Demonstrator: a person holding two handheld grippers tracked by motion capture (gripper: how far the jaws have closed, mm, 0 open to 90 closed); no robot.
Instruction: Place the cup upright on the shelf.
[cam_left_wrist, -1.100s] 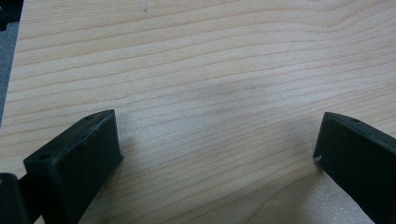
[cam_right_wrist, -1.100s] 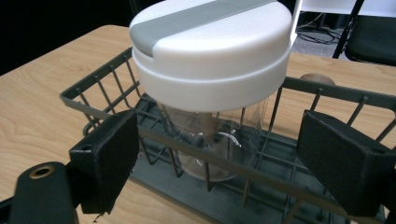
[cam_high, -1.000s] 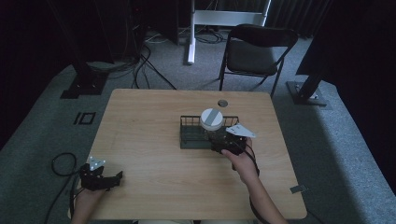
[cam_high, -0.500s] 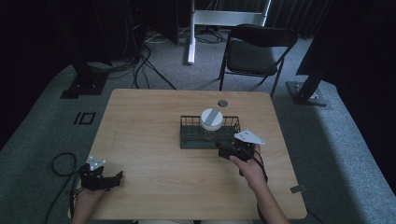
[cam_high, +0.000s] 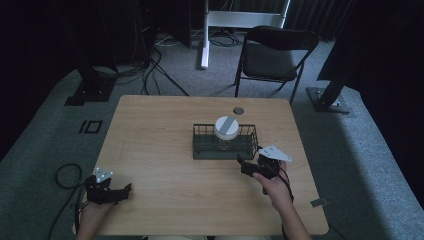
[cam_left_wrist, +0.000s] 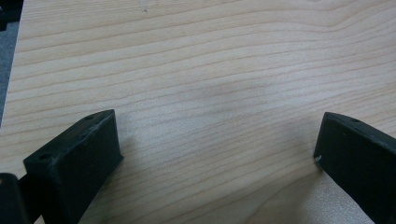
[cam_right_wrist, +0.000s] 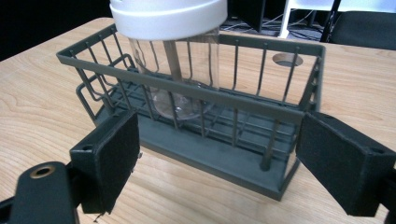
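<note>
Two grippers show from above: the left gripper (cam_high: 111, 188) at the table's (cam_high: 160, 130) near-left corner, the right gripper (cam_high: 252, 167) just near the wire basket (cam_high: 199, 142). Its own view reveals a clear jar (cam_right_wrist: 180, 56) with white lid (cam_right_wrist: 169, 15) standing inside, jaws apart. Left gripper view: jaws apart over bare wood.

We see a wooden table (cam_high: 165, 130) standing on grey carpet.
On it sits a dark wire basket (cam_high: 225, 142), right of centre, with a white-lidded clear jar (cam_high: 227, 128) standing inside; behind the basket, near the far edge, the tabletop has a round cable hole (cam_high: 238, 110).
</note>
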